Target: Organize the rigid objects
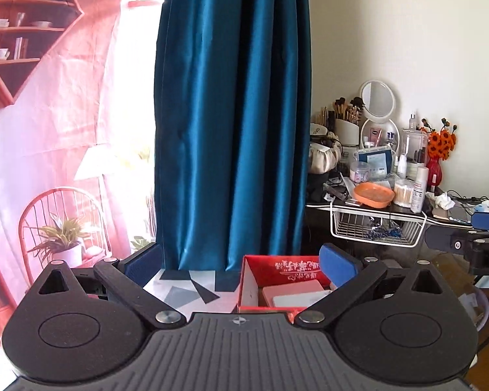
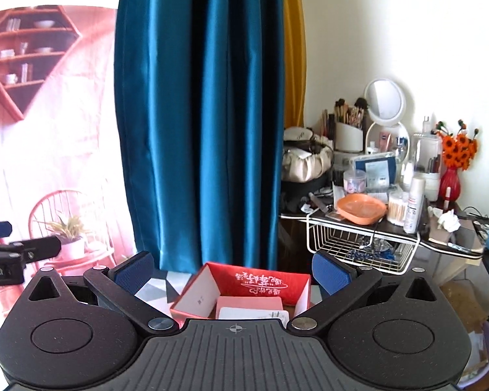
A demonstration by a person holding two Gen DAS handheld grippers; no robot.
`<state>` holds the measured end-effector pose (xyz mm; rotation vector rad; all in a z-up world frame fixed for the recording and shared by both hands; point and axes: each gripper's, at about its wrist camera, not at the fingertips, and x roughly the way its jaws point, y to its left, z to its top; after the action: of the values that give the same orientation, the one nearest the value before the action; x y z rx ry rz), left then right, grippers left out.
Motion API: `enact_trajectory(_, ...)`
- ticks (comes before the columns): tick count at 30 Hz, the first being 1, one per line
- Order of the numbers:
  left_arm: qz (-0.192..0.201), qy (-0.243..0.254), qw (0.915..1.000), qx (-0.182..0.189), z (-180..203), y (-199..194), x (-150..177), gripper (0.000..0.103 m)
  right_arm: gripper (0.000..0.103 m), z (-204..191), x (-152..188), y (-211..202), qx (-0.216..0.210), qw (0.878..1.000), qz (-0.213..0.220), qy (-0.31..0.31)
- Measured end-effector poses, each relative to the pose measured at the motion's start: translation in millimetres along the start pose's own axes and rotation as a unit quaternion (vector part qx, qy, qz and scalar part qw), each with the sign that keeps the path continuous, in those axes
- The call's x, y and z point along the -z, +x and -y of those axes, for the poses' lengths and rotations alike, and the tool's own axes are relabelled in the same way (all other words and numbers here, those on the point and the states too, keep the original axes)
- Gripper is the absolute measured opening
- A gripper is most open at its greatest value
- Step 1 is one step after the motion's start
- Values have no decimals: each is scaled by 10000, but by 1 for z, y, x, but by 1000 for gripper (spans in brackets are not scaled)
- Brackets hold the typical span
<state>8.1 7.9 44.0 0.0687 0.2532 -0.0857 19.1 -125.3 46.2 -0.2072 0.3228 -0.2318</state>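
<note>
Red gift box point(image 2: 244, 288) is showing only partly, its front cut off by your right gripper point(image 2: 234, 275); both it and your left gripper point(image 1: 241, 265) are gaping wide, gripping nothing.

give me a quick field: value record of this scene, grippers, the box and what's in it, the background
left gripper: open, holding nothing
right gripper: open, holding nothing
open red cardboard box: on the patterned grey tabletop, between the fingers in both views
box contents: pink flat case under a white card
behind box: teal satin curtain
far right: cluttered vanity shelf with an orange plastic dish and a white wire basket
</note>
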Motion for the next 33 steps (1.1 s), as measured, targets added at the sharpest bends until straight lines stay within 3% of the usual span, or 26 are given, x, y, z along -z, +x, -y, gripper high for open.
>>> enact_trajectory(5,199,81,9991,-363,3,-23,13,103,103,-5,16,-36,-18,9999,85,70)
enact_trajectory(10,201,-12,9987,-467,0,-24,11,103,103,-9,24,-49,82,9999,101,-30)
enact_trajectory(33,0,-148,9991,-407,-8,-30,22,103,103,-11,29,-41,104,9999,10,15)
